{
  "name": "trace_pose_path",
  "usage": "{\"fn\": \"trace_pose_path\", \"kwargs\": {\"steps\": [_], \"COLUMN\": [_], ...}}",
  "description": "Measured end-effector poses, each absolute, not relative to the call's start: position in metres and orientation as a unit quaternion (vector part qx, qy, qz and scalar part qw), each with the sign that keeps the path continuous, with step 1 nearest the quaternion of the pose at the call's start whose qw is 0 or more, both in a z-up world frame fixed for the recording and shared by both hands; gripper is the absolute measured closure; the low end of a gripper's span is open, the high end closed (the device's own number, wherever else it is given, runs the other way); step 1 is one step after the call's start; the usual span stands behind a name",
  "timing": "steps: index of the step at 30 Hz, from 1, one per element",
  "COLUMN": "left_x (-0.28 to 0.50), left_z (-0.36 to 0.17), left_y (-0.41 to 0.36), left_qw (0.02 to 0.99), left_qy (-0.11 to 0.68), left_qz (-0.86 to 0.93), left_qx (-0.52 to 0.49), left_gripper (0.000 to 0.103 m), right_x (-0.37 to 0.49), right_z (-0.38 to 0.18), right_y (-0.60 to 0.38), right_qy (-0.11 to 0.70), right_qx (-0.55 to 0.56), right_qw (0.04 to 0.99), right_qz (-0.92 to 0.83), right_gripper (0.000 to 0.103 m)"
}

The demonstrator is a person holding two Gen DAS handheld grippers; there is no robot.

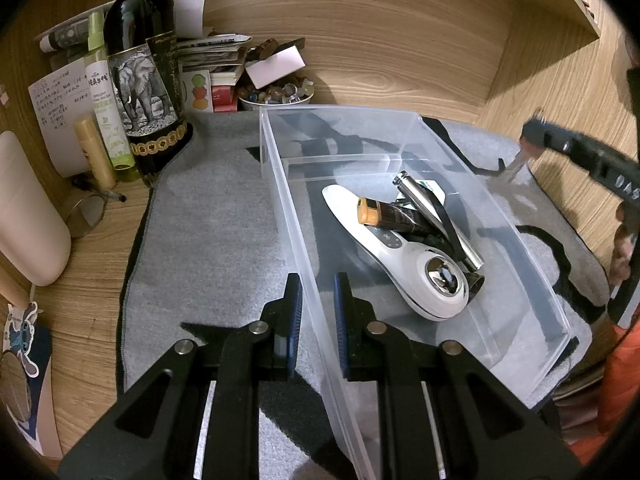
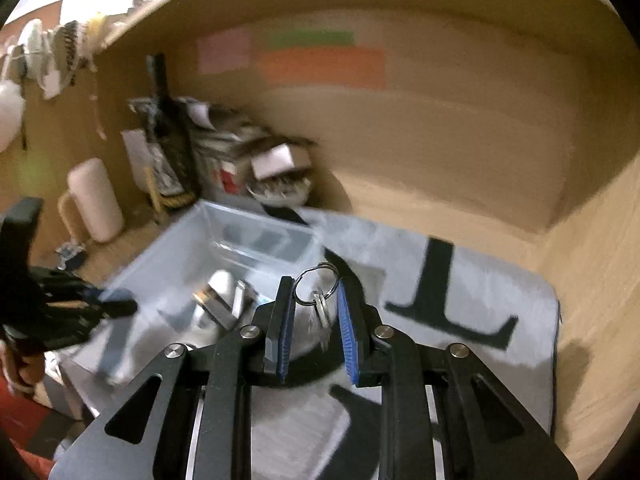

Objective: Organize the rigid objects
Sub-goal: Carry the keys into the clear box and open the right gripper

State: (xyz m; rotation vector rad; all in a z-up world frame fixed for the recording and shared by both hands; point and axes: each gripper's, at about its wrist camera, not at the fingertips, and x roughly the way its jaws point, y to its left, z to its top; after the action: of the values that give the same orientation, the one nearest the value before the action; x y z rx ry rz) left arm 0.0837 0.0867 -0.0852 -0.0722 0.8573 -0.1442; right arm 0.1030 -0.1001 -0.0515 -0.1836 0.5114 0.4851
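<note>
A clear plastic bin stands on the grey mat. In it lie a white handheld device, a brown tube with an orange cap and a silver cylinder. My left gripper straddles the bin's left wall, one finger on each side, jaws close to it. My right gripper is shut on a key ring with keys, held above the mat right of the bin. In the left wrist view the right gripper shows at the right with the keys hanging down.
A dark wine bottle, a green spray bottle, a yellow tube, a bowl of stones and stacked papers crowd the back left corner. A pink roll lies at left. Wooden walls enclose the desk.
</note>
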Motion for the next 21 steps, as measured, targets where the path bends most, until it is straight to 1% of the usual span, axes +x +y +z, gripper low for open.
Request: {"fn": "trace_pose_path", "kwargs": {"steps": [6, 11, 21], "left_x": [0.084, 0.084, 0.084], "left_z": [-0.085, -0.085, -0.085], "left_y": [0.087, 0.087, 0.086], "left_qw": [0.906, 0.906, 0.906], "left_qy": [0.415, 0.416, 0.416], "left_qz": [-0.069, -0.069, -0.070], "left_qx": [-0.035, -0.036, -0.036], "left_gripper": [0.089, 0.089, 0.089], "right_x": [0.093, 0.092, 0.117], "right_z": [-0.035, -0.040, -0.082], "right_y": [-0.074, -0.052, -0.018], "right_qy": [0.222, 0.224, 0.290], "right_qx": [-0.096, -0.107, -0.136], "right_qw": [0.931, 0.921, 0.895], "right_qz": [0.272, 0.300, 0.311], "right_gripper": [0.084, 0.084, 0.084]}}
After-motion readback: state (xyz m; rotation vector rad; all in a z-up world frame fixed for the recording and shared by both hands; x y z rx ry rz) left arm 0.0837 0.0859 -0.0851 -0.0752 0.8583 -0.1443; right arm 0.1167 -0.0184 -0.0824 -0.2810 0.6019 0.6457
